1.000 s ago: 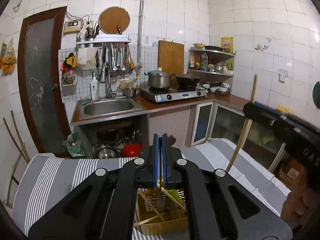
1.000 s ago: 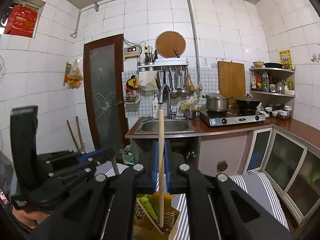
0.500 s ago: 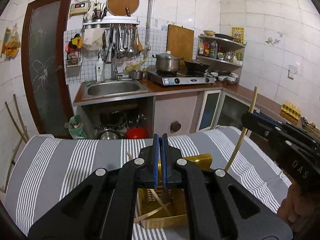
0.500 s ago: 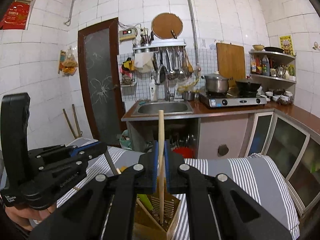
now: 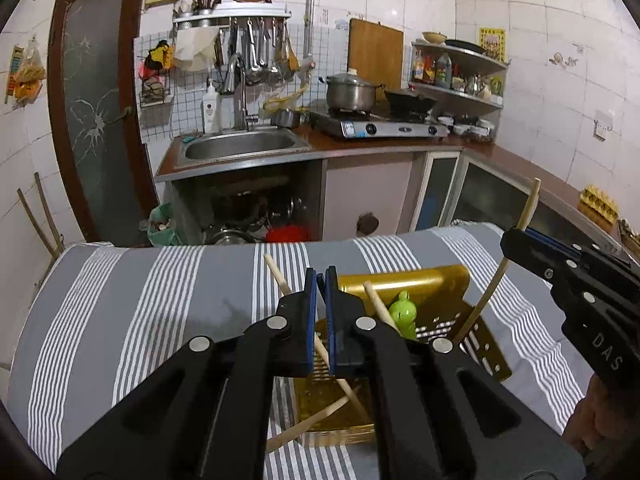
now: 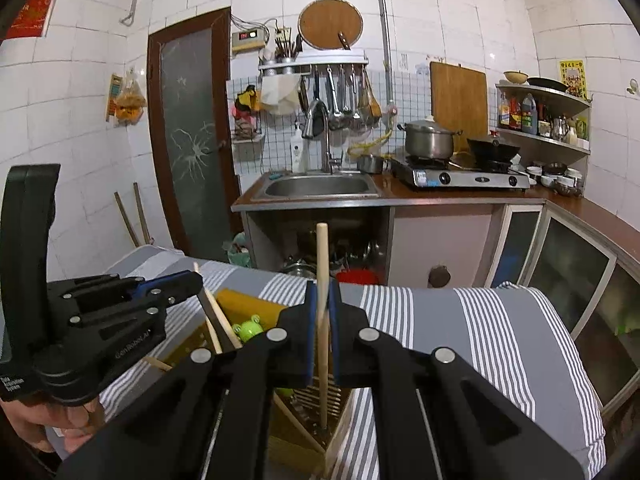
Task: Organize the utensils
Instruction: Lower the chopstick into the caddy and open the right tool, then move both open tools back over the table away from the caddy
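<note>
Right hand-held gripper [image 6: 323,312] clenched mid-shaft on a wooden chopstick [image 6: 322,264], near upright, tip down in the yellow utensil basket [image 5: 440,280] on the striped counter [image 5: 160,300]. Left hand-held gripper [image 5: 320,300] pinches another chopstick [image 5: 276,274] leaning toward 11 o'clock. Light, stiff, smooth; probably pivots unless held mid-length.

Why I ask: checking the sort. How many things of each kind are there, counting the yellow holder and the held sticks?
chopsticks: 4
green frog: 1
holder: 1
Total: 6
</note>
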Motion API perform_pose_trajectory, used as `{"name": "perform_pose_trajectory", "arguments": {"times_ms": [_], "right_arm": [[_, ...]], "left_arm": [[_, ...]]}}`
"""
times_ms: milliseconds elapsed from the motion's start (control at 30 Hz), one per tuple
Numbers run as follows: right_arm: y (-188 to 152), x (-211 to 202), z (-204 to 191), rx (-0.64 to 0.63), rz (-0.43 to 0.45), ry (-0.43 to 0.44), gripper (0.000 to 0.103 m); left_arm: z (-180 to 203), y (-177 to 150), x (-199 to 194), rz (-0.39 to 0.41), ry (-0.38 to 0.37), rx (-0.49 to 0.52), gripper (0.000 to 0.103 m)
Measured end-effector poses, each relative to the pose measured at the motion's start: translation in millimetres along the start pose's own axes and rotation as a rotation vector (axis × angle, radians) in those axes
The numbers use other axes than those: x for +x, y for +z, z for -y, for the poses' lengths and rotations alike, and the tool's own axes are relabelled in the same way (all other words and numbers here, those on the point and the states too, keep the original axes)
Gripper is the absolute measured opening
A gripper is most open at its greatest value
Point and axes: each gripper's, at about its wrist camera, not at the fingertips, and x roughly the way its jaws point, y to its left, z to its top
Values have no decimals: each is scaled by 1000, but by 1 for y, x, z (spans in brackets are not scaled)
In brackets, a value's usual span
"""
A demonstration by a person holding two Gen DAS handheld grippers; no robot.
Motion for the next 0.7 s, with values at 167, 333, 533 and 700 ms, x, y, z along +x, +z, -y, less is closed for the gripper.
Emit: {"name": "perform_pose_trajectory", "arguments": {"times_ms": [167,333,533,700], "right_arm": [[-8,6,-1,-11,-24,-11,7],[-7,-1,-2,-4,-21,-3,7],[6,-26,0,8,25,-6,8],[10,-53,-1,-7,48,-34,24]], "left_arm": [[-1,-6,10,-31,1,10,4],[0,-8,1,-28,-1,15,9],[-1,9,-37,39,-1,-6,29],[-2,14,-70,70,42,9,30]]}}
